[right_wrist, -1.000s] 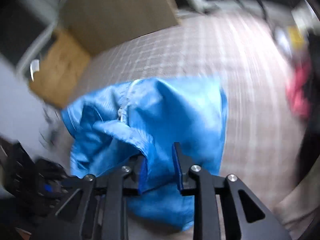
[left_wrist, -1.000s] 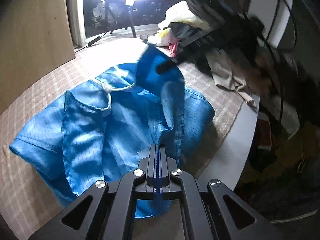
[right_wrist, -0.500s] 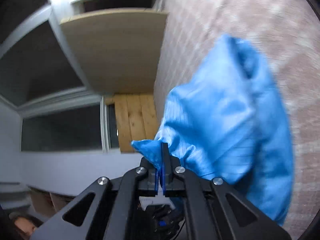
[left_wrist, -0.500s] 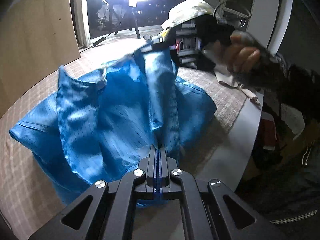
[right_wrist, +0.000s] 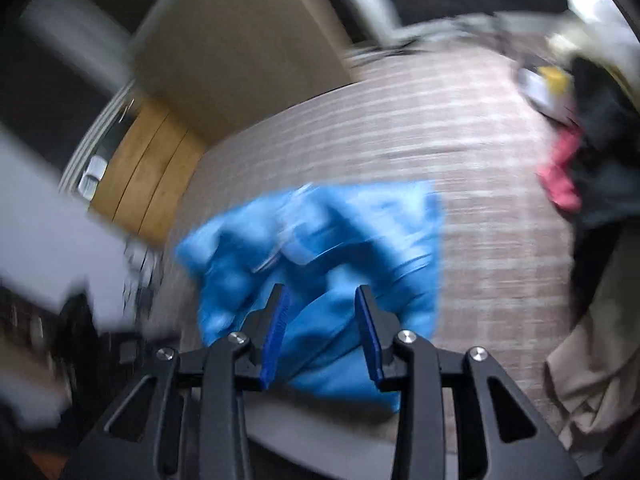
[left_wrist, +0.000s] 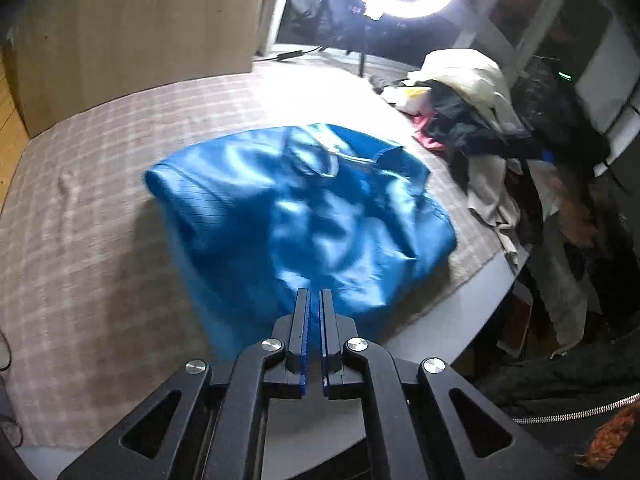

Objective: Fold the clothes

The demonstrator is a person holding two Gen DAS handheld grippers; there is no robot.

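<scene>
Checked cloth-covered counter (left_wrist: 100, 200): blue garment (left_wrist: 304, 216) now lies crumpled ahead of both tongs, dropped from its lifted hold. Right tongs (right_wrist: 322, 312) have sprung wide, empty; left tongs (left_wrist: 315, 300) stand nearly closed, gripping nothing. Regrasp likely needed.

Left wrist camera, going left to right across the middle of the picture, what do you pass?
Checked table cover → blue garment → pile of mixed clothes.
</scene>
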